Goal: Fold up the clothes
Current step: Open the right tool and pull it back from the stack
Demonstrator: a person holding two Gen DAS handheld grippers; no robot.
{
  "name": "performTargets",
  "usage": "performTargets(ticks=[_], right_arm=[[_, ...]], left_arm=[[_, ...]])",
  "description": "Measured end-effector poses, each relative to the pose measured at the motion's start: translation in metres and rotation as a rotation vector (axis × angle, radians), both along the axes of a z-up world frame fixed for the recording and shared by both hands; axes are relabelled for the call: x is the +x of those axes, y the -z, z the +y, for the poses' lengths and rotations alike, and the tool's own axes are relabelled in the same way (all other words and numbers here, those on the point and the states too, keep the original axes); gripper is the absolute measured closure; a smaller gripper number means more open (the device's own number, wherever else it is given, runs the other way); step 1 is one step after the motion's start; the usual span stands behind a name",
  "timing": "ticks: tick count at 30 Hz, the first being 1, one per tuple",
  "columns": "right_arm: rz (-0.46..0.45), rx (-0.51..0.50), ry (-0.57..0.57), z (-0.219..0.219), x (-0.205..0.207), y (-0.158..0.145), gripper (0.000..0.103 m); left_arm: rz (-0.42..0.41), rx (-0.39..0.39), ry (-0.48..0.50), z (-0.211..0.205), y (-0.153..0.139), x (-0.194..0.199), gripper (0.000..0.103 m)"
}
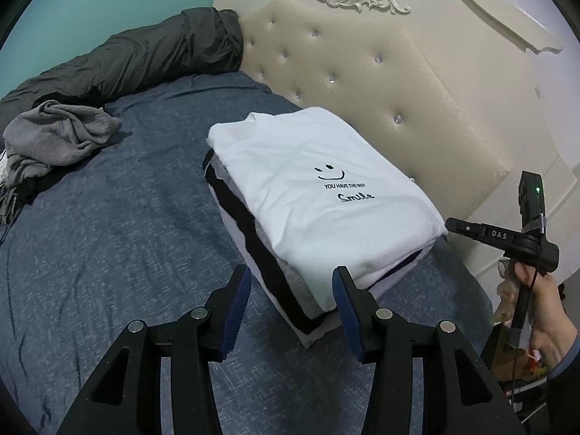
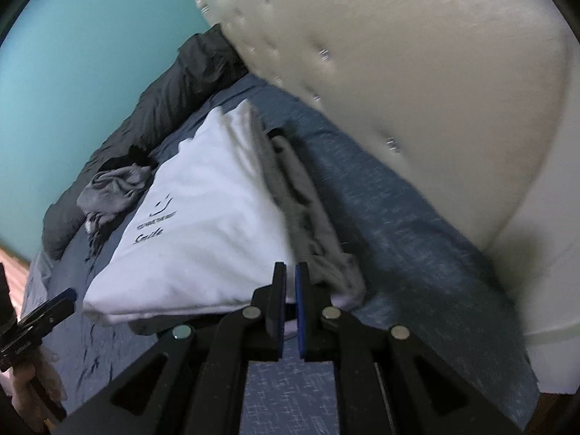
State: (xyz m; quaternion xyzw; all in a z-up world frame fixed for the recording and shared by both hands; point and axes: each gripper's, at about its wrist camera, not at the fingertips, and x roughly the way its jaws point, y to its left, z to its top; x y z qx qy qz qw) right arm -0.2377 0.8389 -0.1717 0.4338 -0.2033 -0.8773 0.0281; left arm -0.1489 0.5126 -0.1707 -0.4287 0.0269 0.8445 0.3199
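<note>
A folded white T-shirt with a smiley print tops a stack of folded black, grey and white clothes on the bed. My left gripper is open just in front of the stack's near corner, with nothing between its fingers. My right gripper, held by a hand, is shut at the stack's right corner and holds nothing I can see. In the right wrist view its pads are almost together in front of the white T-shirt and the grey layers below it.
A crumpled grey garment lies at the far left of the blue bedspread. Behind it is a rolled dark duvet. A tufted cream headboard stands close behind the stack. The bed's edge runs at the right.
</note>
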Motion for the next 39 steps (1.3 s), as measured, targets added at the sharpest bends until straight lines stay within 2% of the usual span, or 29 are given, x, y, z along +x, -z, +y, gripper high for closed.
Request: performTargets(ticks=[5, 9, 24, 29, 39], right_arm=[[0.022, 0.021, 0.004, -0.005, 0.013, -0.019, 0.099], [0.046, 0.035, -0.006, -0.016, 0.030, -0.036, 0.099], [0.147, 0.074, -0.033, -0.071, 0.109, -0.107, 0.098], [0.169, 0.128, -0.030, -0.086, 0.134, -0.130, 0.095], [0.191, 0.146, 0.005, -0.099, 0.178, -0.151, 0.086]], left_arm=[[0.021, 0.003, -0.001, -0.011, -0.017, 0.016, 0.051], [0.043, 0.012, -0.006, -0.019, -0.037, 0.030, 0.044], [0.111, 0.037, -0.004, -0.049, -0.095, 0.094, 0.038], [0.131, 0.048, -0.005, -0.059, -0.110, 0.115, 0.035], [0.165, 0.068, 0.000, -0.075, -0.130, 0.148, 0.029]])
